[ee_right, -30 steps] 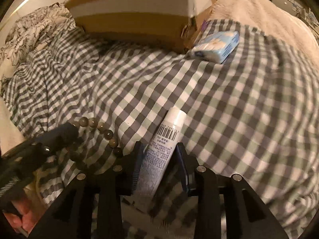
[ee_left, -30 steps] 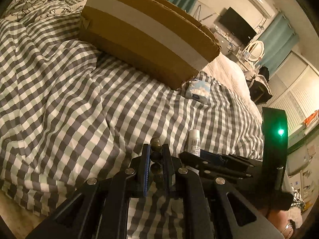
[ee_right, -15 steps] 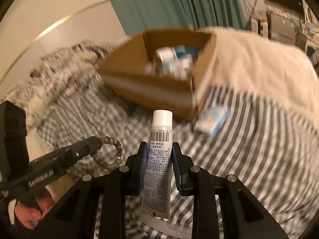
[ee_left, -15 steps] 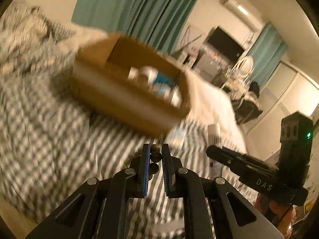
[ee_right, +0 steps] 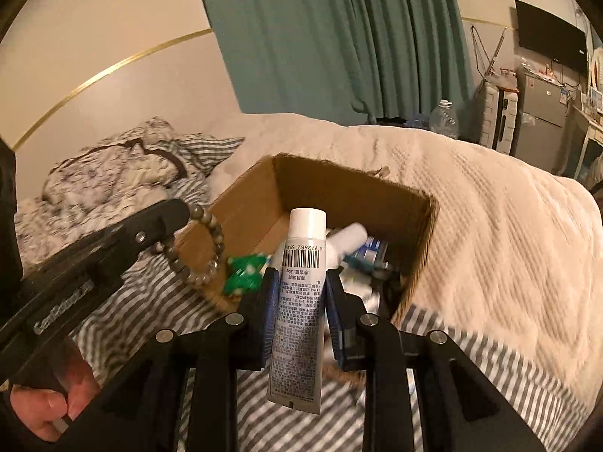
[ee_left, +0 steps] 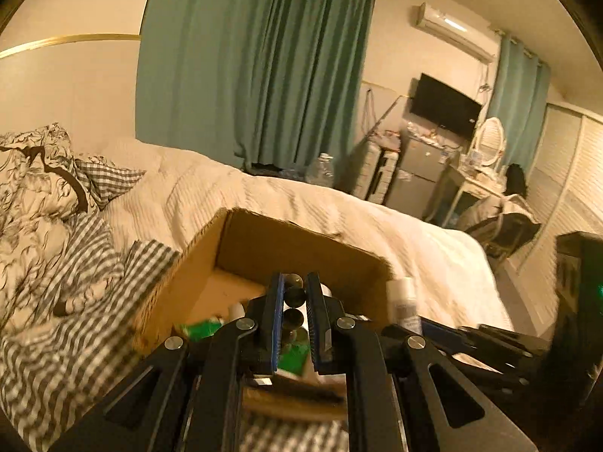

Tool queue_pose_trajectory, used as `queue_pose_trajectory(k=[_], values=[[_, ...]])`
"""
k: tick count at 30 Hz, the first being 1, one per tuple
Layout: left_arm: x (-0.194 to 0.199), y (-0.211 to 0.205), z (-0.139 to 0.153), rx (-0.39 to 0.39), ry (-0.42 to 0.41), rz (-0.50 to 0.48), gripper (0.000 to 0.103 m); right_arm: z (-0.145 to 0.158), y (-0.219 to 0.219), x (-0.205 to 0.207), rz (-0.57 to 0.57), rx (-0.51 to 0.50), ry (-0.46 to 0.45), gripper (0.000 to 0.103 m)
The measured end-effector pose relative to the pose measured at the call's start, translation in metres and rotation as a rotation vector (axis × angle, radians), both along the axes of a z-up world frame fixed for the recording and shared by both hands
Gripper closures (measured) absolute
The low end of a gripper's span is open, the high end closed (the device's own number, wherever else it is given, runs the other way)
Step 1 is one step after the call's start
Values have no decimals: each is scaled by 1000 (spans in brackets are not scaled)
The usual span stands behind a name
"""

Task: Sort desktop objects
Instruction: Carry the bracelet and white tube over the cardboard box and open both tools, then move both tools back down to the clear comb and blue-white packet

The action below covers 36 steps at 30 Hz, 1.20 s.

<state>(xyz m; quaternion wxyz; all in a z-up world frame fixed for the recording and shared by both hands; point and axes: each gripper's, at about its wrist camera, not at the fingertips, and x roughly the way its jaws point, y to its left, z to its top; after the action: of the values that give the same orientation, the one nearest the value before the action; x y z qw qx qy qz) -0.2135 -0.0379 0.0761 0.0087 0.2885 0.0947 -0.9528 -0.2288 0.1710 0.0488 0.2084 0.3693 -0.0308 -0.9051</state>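
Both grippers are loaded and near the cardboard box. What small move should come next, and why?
Probably ease the right gripper forward over the open brown cardboard box before releasing: its white barcoded tube is clamped upright near the box's front edge. The left gripper, holding the grey bead bracelet, could follow.

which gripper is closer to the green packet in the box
Left, as far as the views show. The left gripper, holding the bead bracelet, sits right over the green packet. The right gripper, holding the tube, is just beside it.
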Motion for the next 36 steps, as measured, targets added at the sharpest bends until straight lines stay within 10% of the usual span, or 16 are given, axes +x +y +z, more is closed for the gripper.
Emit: queue_pose_trajectory(k=[2, 4, 6, 24, 36], values=[[-11, -2, -11, 4, -7, -3, 88, -6, 2, -12, -36, 0, 16, 73], [-19, -3, -23, -13, -36, 23, 69, -14, 8, -18, -58, -18, 2, 44], [-19, -5, -32, -32, -62, 74, 33, -23, 19, -17, -67, -47, -19, 39], [159, 50, 28, -47, -51, -38, 28, 73, 64, 182, -103, 200, 87, 39], [204, 92, -58, -30, -136, -134, 24, 15, 110, 237, -104, 102, 3, 39]])
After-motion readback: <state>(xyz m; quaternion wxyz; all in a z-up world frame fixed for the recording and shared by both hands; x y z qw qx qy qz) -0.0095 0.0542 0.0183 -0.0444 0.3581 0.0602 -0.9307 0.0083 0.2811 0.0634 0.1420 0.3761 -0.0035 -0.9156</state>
